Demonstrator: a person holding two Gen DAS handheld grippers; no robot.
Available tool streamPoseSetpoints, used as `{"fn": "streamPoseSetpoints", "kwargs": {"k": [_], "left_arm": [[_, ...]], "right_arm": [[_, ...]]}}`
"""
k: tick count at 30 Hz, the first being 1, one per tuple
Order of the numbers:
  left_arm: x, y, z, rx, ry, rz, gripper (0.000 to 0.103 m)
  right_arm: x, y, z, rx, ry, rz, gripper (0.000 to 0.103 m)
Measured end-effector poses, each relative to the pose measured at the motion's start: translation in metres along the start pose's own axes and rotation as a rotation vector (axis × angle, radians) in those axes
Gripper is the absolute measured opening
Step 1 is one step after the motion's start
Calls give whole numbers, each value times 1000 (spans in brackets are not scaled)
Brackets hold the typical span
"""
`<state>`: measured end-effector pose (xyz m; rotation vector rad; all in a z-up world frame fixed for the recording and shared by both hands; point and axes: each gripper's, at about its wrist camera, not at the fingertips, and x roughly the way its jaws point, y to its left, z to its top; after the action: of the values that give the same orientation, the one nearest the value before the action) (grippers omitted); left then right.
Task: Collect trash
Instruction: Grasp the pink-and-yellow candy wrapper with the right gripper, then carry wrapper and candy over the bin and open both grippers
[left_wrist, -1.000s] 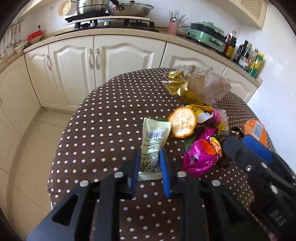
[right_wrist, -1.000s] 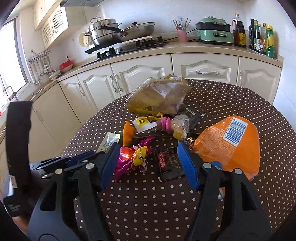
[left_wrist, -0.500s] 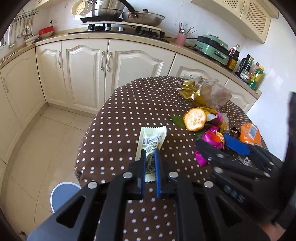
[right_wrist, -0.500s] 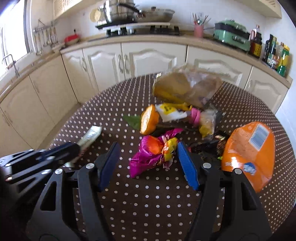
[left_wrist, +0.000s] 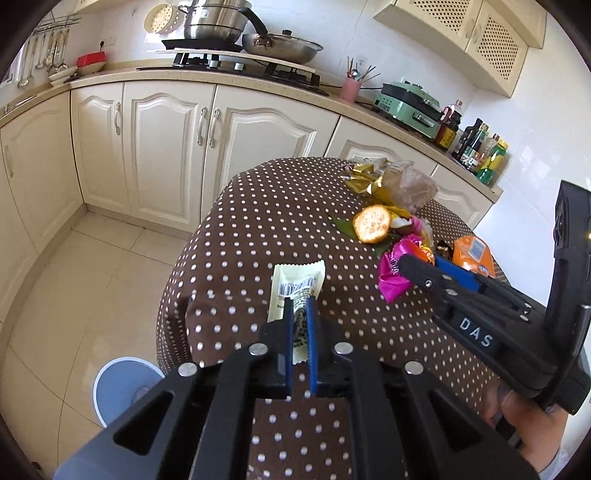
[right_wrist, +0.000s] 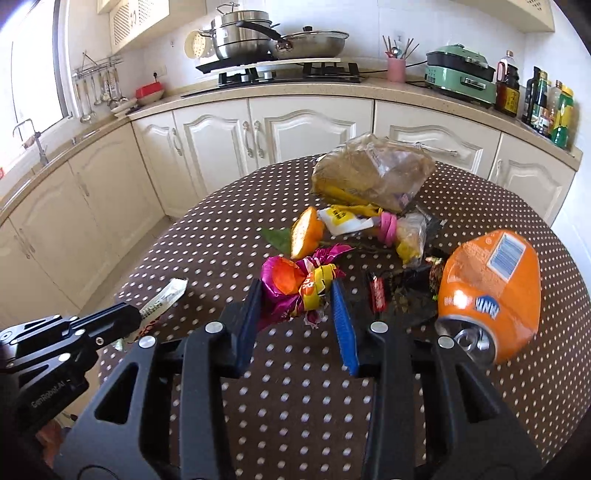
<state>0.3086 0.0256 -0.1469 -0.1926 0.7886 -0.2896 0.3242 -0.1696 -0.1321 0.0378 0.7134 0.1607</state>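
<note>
My left gripper (left_wrist: 300, 308) is shut on a pale cream wrapper (left_wrist: 295, 282) with a barcode, held near the table's left edge. In the right wrist view that wrapper (right_wrist: 168, 295) sticks out of the left gripper (right_wrist: 138, 314). My right gripper (right_wrist: 295, 295) straddles a crumpled magenta and yellow wrapper (right_wrist: 291, 282) lying on the table. Its jaws are closing. The left pad touches the foil, and a slight gap shows at the right pad. From the left wrist view the right gripper's fingers (left_wrist: 417, 267) lie against this magenta wrapper (left_wrist: 393, 275).
On the brown dotted tablecloth (right_wrist: 229, 236) lie a halved orange (right_wrist: 304, 236), a crushed orange can (right_wrist: 491, 291), a clear bag (right_wrist: 369, 173), a small dark wrapper (right_wrist: 376, 295) and scraps. A blue bin (left_wrist: 125, 387) stands on the floor below the table's left edge. Cabinets ring the room.
The left gripper shut on the cream wrapper and drew back toward the table's edge, bringing the blue bin into sight. The right gripper shifted left over the magenta wrapper and its jaws narrowed.
</note>
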Motion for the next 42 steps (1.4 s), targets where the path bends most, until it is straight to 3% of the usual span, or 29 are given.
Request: {"fn": "streamPoseSetpoints", "kwargs": {"k": [9,14,16,17,20,23,25,26,29,35,42], "left_arm": [[-20,-2,-13,15,-40,-12,5],[-11,-10,-22,80,28,26,8],[-12,-10,-26,84,20,53,25],[-12,-9,-27,81,17,55,41],[-11,-7,-26,77,4,80,48],[0,-7,-25,90,39,80,48],[3,-15,-27,137,34,124,45],[4,-17,-28,146,33,135,24],[3,-13,-26,111,21,106,14],[-17,19,-22,6,-32,116,13],[-50,83,-29,-134,-85,189,13]], "right_arm": [[-19,15,-10,15,-30,83,37],[-22,16,-13,24,-32,98,37],[-23,14,-14,31,-33,99,37],[-23,13,-15,36,-34,100,37],[-24,14,-16,37,-36,106,37],[-24,16,-16,35,-33,115,37],[-24,16,-16,37,-33,119,37],[-23,17,-16,38,-33,122,37],[-23,21,-16,33,-33,129,37],[-26,43,-14,5,-38,164,37],[-18,112,-12,-72,-39,264,37]]}}
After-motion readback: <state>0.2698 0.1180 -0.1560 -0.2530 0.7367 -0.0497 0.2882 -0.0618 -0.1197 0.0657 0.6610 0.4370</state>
